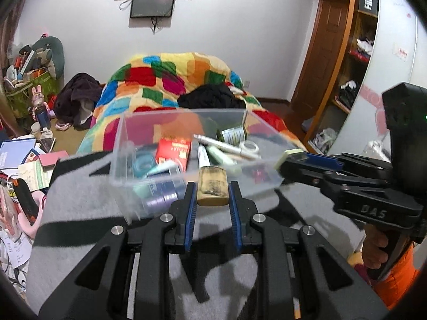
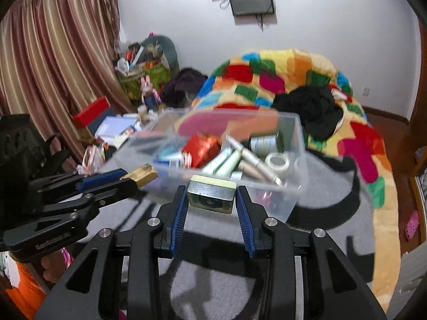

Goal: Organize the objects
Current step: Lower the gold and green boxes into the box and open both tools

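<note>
A clear plastic box stands on a grey blanket and holds a red packet, pens, tubes, a small bottle and a tape roll. My left gripper is shut on a tan wooden block, held at the box's near wall; it also shows in the right wrist view. My right gripper is shut on a small metal tin with a pale green lid, held at the box's near wall; the tin also shows in the left wrist view.
The grey blanket covers the near surface. A colourful patchwork quilt with black clothing lies behind the box. Books and clutter crowd the left. A wooden wardrobe stands at right, curtains at left.
</note>
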Action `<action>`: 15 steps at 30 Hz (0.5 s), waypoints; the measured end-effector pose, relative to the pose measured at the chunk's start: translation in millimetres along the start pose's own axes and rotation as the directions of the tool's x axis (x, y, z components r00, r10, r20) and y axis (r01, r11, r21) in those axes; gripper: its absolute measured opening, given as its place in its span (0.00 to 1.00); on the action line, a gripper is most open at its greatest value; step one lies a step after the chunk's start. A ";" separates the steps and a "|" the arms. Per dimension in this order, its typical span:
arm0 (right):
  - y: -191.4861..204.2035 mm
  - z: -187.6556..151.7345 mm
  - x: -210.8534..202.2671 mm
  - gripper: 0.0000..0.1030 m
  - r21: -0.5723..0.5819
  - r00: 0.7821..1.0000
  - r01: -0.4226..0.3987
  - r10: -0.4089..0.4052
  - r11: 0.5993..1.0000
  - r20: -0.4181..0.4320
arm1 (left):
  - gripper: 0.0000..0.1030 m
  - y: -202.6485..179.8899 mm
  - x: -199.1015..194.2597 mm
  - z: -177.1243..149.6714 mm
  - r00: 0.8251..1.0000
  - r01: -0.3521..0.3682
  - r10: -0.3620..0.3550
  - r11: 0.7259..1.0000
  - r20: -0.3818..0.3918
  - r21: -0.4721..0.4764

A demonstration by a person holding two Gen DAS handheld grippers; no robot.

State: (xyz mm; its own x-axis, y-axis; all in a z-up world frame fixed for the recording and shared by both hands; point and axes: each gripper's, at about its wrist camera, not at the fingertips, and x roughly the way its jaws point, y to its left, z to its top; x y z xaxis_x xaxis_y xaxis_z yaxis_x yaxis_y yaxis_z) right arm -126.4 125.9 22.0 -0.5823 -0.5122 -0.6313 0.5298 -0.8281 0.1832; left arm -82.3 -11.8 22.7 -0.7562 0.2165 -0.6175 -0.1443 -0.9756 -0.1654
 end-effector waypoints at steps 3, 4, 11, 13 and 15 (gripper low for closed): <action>1.2 10.6 -6.5 0.32 -0.008 0.999 0.027 -0.026 1.000 0.037 | 0.22 2.1 0.7 10.6 1.000 0.005 -0.005 1.000 0.015 -0.007; 0.7 13.7 -6.2 0.32 -0.010 0.998 0.038 -0.038 0.999 0.044 | 0.22 3.4 1.1 13.7 1.000 0.007 -0.007 1.000 0.019 -0.011; -7.0 26.7 19.7 0.32 -0.030 0.993 0.119 -0.118 0.992 0.026 | 0.22 15.2 22.8 32.0 0.999 -0.032 0.032 0.999 0.005 -0.035; -12.1 28.1 31.5 0.32 -0.020 0.993 0.115 -0.115 0.993 -0.005 | 0.22 20.3 33.2 33.9 0.999 -0.029 0.029 0.998 -0.018 -0.050; -15.8 27.5 39.9 0.32 -0.014 0.994 0.106 -0.106 0.994 -0.024 | 0.22 22.7 39.9 32.9 0.999 -0.035 0.034 0.998 -0.032 -0.055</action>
State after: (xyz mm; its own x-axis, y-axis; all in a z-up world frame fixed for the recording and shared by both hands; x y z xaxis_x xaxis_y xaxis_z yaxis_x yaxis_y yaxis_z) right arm -175.0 112.2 14.6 -0.6203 -0.4155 -0.6653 0.4735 -0.8745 0.1046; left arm -136.7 -26.6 19.6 -0.7400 0.1845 -0.6468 -0.0817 -0.9792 -0.1858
